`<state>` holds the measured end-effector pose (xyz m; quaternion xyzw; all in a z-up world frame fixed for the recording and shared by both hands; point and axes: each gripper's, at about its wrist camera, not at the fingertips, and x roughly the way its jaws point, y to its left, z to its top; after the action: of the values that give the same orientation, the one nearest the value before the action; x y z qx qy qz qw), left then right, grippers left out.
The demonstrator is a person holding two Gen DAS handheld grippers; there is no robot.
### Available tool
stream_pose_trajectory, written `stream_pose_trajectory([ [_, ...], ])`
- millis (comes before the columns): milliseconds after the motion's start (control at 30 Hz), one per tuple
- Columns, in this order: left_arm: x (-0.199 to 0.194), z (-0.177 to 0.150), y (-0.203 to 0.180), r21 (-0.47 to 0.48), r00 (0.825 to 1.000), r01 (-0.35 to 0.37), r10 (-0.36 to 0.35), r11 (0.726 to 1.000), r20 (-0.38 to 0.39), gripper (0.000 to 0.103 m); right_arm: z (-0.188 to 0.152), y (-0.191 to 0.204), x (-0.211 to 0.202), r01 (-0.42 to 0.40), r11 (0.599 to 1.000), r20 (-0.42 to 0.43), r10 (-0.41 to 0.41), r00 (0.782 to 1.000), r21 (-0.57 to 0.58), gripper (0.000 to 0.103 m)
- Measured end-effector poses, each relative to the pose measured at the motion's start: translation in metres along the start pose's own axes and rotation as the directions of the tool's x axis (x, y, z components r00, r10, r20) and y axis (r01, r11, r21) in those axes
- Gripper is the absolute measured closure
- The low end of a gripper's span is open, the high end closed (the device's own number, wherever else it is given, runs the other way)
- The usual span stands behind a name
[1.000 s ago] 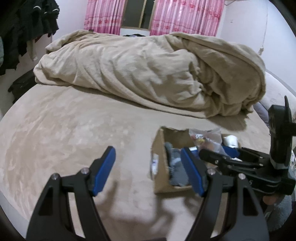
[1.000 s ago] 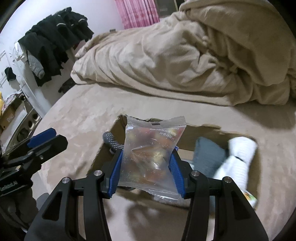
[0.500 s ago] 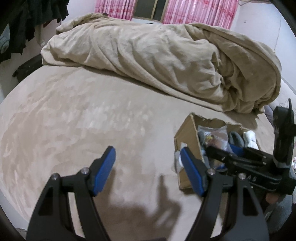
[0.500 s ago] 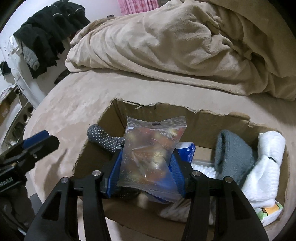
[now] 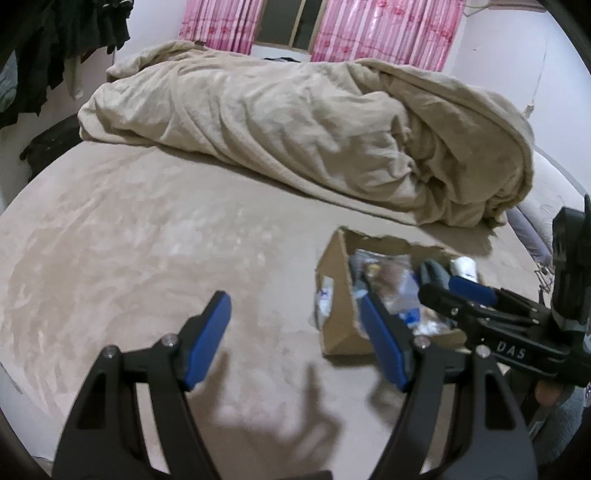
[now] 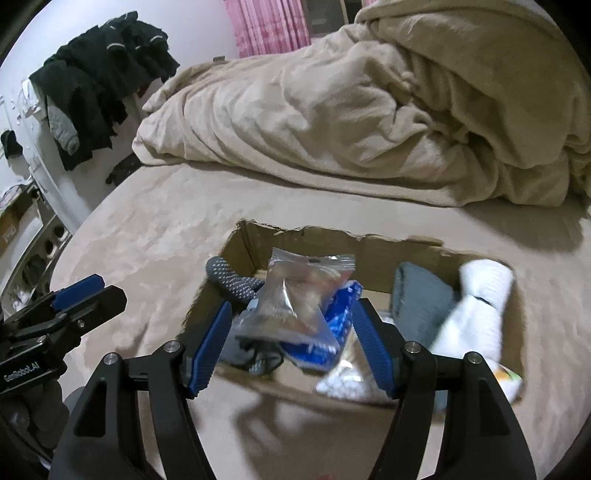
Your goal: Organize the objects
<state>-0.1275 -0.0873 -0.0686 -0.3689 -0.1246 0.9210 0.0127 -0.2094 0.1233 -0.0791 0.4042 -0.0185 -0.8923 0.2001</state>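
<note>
The right gripper (image 6: 291,345), black-armed with blue ribbed pads, hangs over the near edge of a shallow, torn-rimmed brown cardboard box (image 6: 373,242) that sits on the beige velvety bed (image 6: 155,236). Its jaws have just been opening and now stand wide apart; the clear plastic snack packet (image 6: 295,299) with reddish-brown contents lies between them but free of both pads, tilted and resting on the heap inside the box, on top of a blue-and-white printed pouch (image 6: 341,317). Also in the box are a dark grey sock with white grip dots (image 6: 231,278) at the left, a plain grey folded sock (image 6: 417,299) towards the right, and a white rolled sock (image 6: 476,306) leaning against the right wall. The left gripper (image 5: 295,341) is held to the left of the box, over bare bed surface, its jaws spread wide with nothing between them; in its view the right pad overlaps the box's near left corner, though whether it touches the cardboard I cannot tell. A rumpled beige blanket (image 5: 295,136) is piled across the far side of the bed, pink patterned curtains (image 5: 388,29) hang behind it, and dark clothes (image 6: 103,85) hang against the white wall at the left.
</note>
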Motion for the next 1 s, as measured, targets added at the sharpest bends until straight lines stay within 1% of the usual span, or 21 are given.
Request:
stream_pose_trajectory([
  [233,-0.031,-0.009,-0.028,0.054,1.0,0.003,-0.004,0.999,0.026,0.029,-0.015,-0.001,-0.044,0.015,1.0,0.037,-0.016,0.999,0.01,0.032],
  [333,-0.041,-0.015,-0.038,0.07,1.0,0.007,-0.008,0.998,0.025,0.029,-0.024,-0.003,-0.063,0.029,0.999,0.058,-0.03,0.998,0.015,0.032],
  [533,-0.061,-0.032,-0.057,0.089,1.0,0.013,-0.015,0.996,0.021,0.029,-0.042,-0.01,-0.1,0.04,0.998,0.093,-0.044,0.995,0.044,0.032],
  [633,-0.068,-0.044,-0.071,0.111,1.0,-0.004,0.001,0.994,0.023,0.029,-0.051,-0.014,-0.117,0.052,0.997,0.111,-0.058,0.992,0.054,0.032],
  [700,-0.071,-0.052,-0.08,0.124,1.0,0.0,-0.002,0.992,0.018,0.029,-0.058,-0.016,-0.126,0.066,0.996,0.112,-0.072,0.991,0.059,0.032],
  [833,-0.077,-0.064,-0.088,0.111,1.0,-0.01,0.009,0.994,0.011,0.029,-0.073,-0.021,-0.14,0.096,0.993,0.104,-0.102,0.989,0.062,0.031],
  [933,-0.082,-0.069,-0.09,0.098,1.0,-0.024,0.023,0.995,0.014,0.029,-0.085,-0.025,-0.148,0.095,0.993,0.095,-0.102,0.99,0.076,0.031],
  [1000,-0.085,-0.07,-0.092,0.106,1.0,-0.027,0.025,0.994,0.019,0.028,-0.091,-0.027,-0.152,0.1,0.992,0.095,-0.107,0.99,0.082,0.031],
])
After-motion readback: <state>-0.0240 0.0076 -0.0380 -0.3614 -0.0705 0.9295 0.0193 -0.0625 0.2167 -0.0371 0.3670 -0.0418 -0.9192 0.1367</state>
